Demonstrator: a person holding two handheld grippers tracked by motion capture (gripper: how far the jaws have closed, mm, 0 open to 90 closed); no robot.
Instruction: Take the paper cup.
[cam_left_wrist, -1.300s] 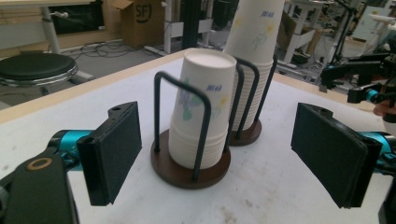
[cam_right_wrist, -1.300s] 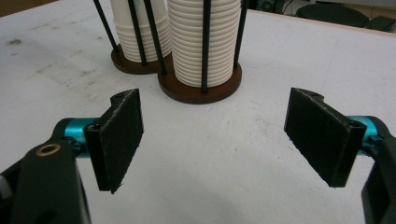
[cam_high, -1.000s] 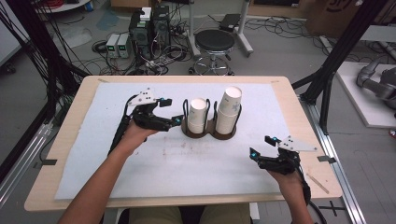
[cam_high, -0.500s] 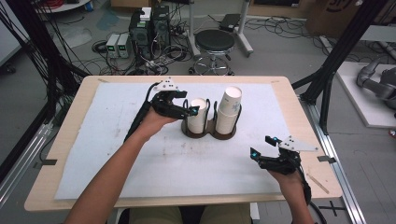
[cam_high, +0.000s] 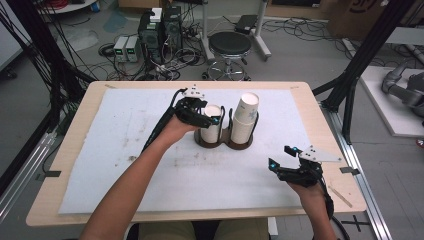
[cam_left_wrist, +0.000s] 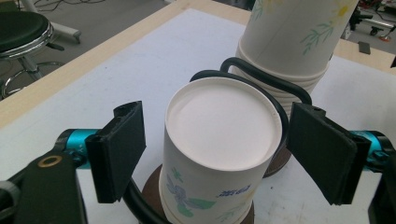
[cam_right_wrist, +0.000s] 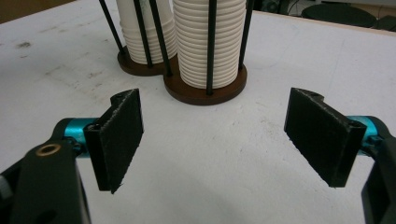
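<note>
Right gripper (cam_right_wrist: 212, 144): jaws spread wide, black pads facing each other, nothing between them.
Teal fittings (cam_right_wrist: 77, 128): one behind each jaw.
Counter (cam_right_wrist: 224, 163): white, faintly smudged sheet, bare between the jaws.
Cup holder (cam_right_wrist: 205, 91): dark brown double base with thin black upright rods, ahead of the jaws.
Near cup stack (cam_right_wrist: 208, 42): ribbed white rims inside the rods.
Far cup stack (cam_right_wrist: 142, 32): just behind and left, on the adjoining base.
</note>
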